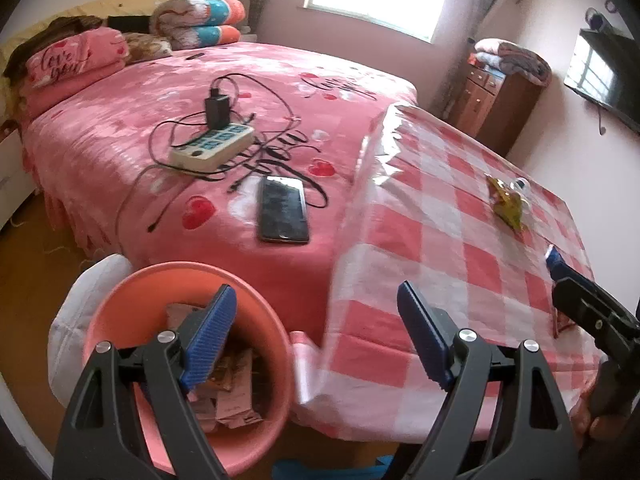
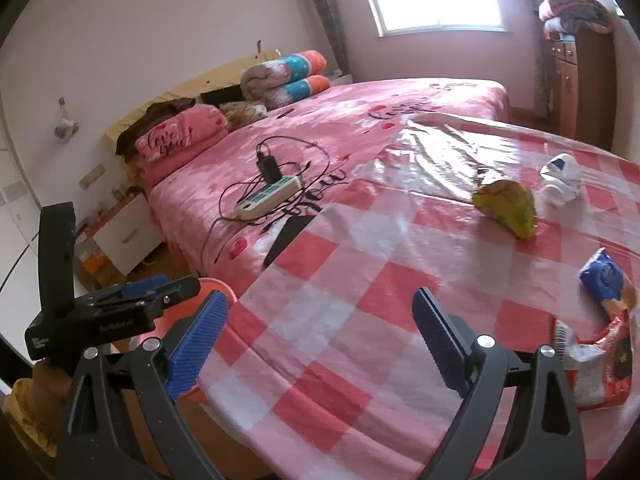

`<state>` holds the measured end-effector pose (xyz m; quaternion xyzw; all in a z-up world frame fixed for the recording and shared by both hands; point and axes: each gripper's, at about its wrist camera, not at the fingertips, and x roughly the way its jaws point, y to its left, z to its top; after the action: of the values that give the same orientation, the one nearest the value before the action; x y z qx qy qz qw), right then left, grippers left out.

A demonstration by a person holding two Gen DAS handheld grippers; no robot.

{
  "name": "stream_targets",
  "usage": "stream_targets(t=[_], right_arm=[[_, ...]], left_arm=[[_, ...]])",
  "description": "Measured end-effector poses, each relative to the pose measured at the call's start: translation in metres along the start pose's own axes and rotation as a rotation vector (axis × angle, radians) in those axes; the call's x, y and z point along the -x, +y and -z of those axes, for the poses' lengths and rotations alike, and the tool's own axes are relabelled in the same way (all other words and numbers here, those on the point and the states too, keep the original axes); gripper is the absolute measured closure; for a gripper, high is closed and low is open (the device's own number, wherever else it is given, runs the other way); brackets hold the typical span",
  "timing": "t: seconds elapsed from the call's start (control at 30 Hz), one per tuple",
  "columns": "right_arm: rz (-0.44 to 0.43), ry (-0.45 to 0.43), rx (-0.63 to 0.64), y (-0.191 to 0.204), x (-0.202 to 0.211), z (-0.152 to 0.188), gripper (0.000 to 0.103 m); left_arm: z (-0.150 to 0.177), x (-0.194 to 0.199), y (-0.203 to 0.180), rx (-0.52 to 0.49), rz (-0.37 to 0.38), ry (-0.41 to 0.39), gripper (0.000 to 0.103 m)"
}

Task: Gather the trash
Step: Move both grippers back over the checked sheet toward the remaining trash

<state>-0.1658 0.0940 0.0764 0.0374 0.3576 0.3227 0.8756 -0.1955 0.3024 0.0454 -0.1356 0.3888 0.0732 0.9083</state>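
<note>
Several wrappers lie on the table's red-and-white checked cloth (image 2: 320, 272): a yellow-green one (image 2: 508, 208), a crumpled white one (image 2: 560, 178), a blue one (image 2: 604, 276) and a red-and-white one (image 2: 600, 364). The yellow-green wrapper (image 1: 506, 204) also shows far right in the left wrist view. A pink bin (image 1: 120, 304) holding several wrappers stands on the floor at the table's left corner. My left gripper (image 1: 320, 336) hangs open and empty, its left finger over the bin. My right gripper (image 2: 320, 340) is open and empty over the cloth, left of the red-and-white wrapper.
A bed with a pink cover (image 1: 200, 92) runs beside the table, carrying a power strip (image 1: 212, 146), cables and a phone (image 1: 284, 208). A white bag (image 1: 76, 312) sits behind the bin. A wooden cabinet (image 1: 496, 104) and a wall screen (image 1: 604, 76) stand beyond.
</note>
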Motion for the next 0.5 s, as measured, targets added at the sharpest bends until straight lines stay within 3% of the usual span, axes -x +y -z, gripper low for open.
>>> stream_targets(t=[0.5], right_arm=[[0.084,-0.060,-0.088,-0.060,0.021,0.005,0.011]], left_arm=[[-0.007,-0.008,-0.062,-0.096,0.040,0.022,0.020]])
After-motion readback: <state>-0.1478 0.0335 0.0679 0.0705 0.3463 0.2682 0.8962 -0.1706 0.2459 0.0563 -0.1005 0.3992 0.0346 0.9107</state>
